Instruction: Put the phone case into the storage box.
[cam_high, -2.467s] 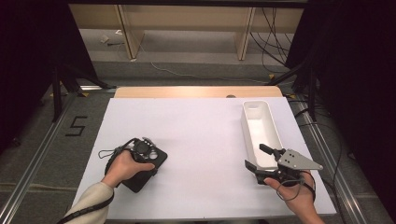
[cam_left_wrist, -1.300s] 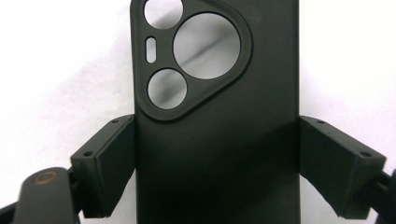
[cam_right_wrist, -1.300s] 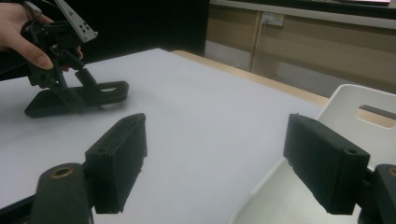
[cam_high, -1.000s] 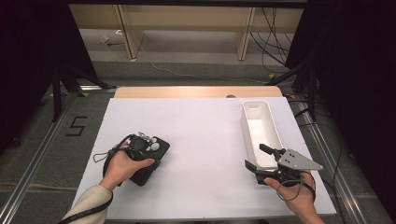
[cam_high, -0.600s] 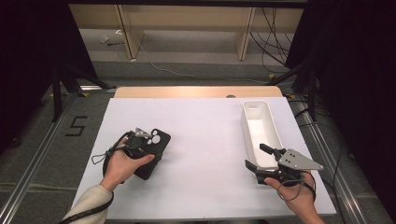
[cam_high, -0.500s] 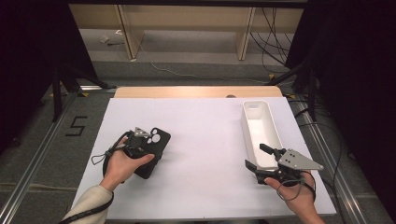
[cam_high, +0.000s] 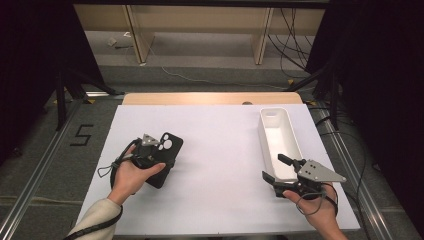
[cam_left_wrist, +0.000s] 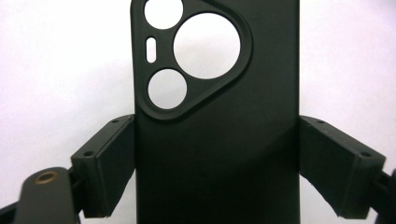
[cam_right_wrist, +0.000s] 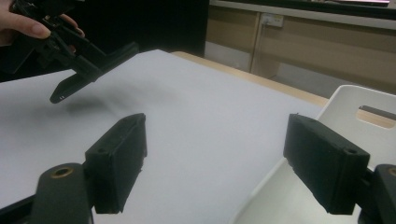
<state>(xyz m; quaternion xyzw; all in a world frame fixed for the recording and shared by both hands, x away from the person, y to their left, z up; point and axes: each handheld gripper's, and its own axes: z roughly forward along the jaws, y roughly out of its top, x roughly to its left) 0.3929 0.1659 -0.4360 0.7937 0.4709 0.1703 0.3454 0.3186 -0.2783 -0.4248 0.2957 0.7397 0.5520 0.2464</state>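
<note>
Black phone case clamped in my left gripper, now shifted toward frame centre; right gripper open, idle beside white bin; transfer underway.

The white table surface lay bare across its middle and far portion, giving unobstructed passage between the two hands. The white bin stood along the right side, its long walls barring sideways travel there; its interior was open from above. The right gripper sat just beside the bin's near end, jaws apart with nothing between them. The left gripper, clamped on the black phone case, occupied the left side, lifted off the surface.
</note>
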